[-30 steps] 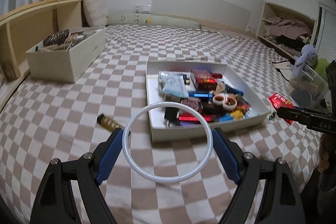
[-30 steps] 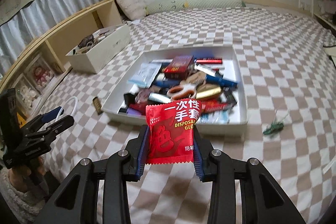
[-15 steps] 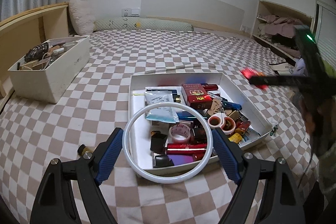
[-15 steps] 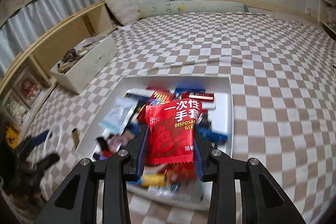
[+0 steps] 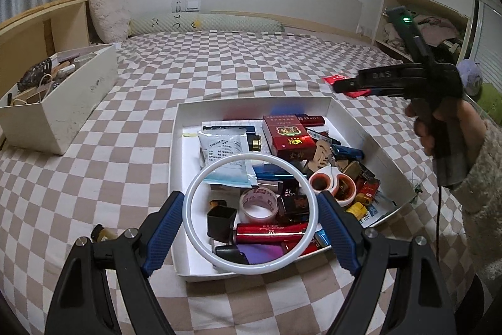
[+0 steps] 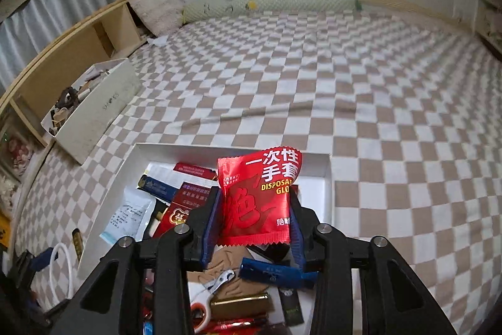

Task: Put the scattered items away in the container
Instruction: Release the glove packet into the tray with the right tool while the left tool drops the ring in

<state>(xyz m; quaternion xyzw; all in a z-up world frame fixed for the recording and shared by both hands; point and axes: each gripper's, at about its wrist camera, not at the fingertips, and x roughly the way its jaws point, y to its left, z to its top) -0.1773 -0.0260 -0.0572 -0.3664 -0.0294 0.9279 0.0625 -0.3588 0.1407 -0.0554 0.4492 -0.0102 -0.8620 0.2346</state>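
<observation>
Checkered bed (image 5: pixel 251 65), crowded white tray (image 5: pixel 174 165) — left gripper (image 5: pixel 251 220) clasping white ring (image 5: pixel 200 187), right gripper (image 6: pixel 254 223) loosening around red packet (image 6: pixel 257 197).

I see the tray (image 5: pixel 370 143) lying in the middle of the bed (image 5: pixel 251 65), packed with small items. A box (image 5: pixel 59 112) sits to its left by the shelf (image 5: pixel 40 30). Pillows (image 5: pixel 109 14) lie behind, against the wall. A small bottle (image 5: pixel 102 233) lies left of the tray.
</observation>
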